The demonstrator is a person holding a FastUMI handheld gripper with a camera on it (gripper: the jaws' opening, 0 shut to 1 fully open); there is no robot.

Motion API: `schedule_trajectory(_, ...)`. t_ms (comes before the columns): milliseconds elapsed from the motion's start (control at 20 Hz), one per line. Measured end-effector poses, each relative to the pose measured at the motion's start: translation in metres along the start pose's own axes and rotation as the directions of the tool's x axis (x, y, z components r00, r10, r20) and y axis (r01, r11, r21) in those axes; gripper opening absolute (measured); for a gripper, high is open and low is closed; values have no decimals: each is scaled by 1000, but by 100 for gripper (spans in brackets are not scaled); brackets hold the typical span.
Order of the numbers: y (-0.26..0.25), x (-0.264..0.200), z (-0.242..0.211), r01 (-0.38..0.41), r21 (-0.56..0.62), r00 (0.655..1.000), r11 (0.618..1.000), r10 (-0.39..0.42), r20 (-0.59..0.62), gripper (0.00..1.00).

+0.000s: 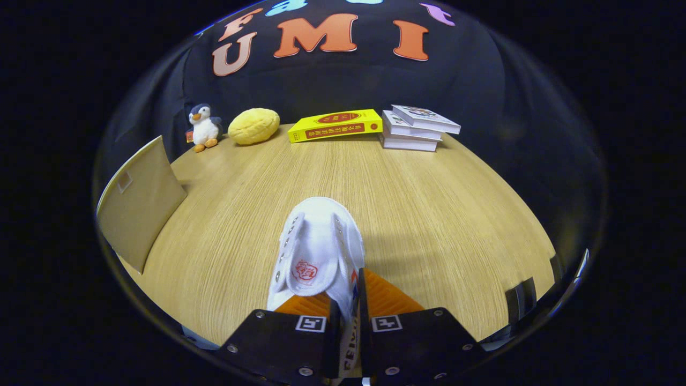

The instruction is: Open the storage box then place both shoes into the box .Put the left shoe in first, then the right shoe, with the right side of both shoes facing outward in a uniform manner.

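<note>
Gripper (348, 313) clenched on the shoe's (320, 246) side wall, toe pointing ahead, above the bench (429, 203).

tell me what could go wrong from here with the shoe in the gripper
1. The hand-held gripper pinches only the thin side wall of the white shoe, near its heel end; the toe sticks out ahead, so the shoe could swing or slip free.
2. The beige box flap stands to the side; the toe might catch it on the way in.
3. With such a grip the shoe may twist, leaving the wrong side facing outward.
</note>
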State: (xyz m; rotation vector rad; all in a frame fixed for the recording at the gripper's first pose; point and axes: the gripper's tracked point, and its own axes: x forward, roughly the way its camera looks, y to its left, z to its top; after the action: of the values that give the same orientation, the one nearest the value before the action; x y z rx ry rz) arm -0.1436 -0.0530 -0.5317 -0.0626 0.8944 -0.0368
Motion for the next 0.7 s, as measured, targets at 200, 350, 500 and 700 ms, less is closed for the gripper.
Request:
schedule_trajectory(200,-8,6,-4,7,27,999,1000,-6,-34,11)
schedule_trajectory(350,-9,4,0,-16,78,997,997,22,-75,3)
schedule_trajectory(500,-6,2,14,-29,120,996,992,39,-81,1)
schedule_trajectory(700,7,-14,54,-37,141,998,989,42,-36,1)
